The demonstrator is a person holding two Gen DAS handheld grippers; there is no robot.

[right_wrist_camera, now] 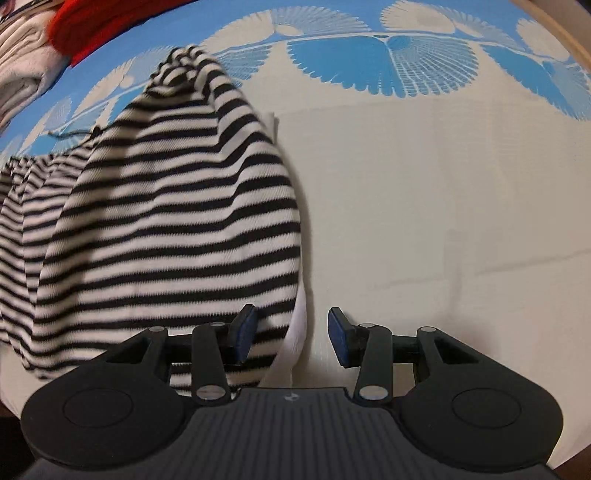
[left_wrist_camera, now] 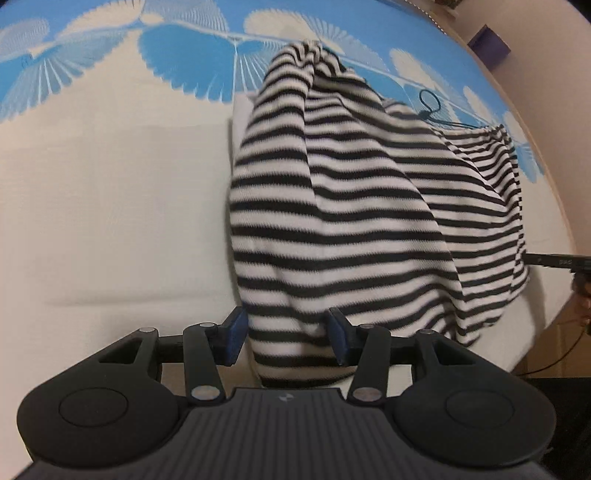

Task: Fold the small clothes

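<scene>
A black-and-white striped garment (left_wrist_camera: 351, 206) lies bunched on the cream and blue cloth surface (left_wrist_camera: 110, 203). My left gripper (left_wrist_camera: 288, 339) is open, its blue-padded fingers either side of the garment's near edge, not closed on it. In the right wrist view the same striped garment (right_wrist_camera: 166, 221) lies to the left, with a white inner layer (right_wrist_camera: 297, 328) showing at its near right edge. My right gripper (right_wrist_camera: 291, 336) is open over that edge, the left finger above the stripes, the right finger above bare cloth.
A thin black cord (left_wrist_camera: 432, 107) lies beyond the garment. A red item (right_wrist_camera: 85, 26) and pale folded fabric (right_wrist_camera: 22, 66) sit at the far left. A purple box (left_wrist_camera: 489, 44) stands off the surface. The other gripper's dark tip (left_wrist_camera: 554, 260) shows at the right edge.
</scene>
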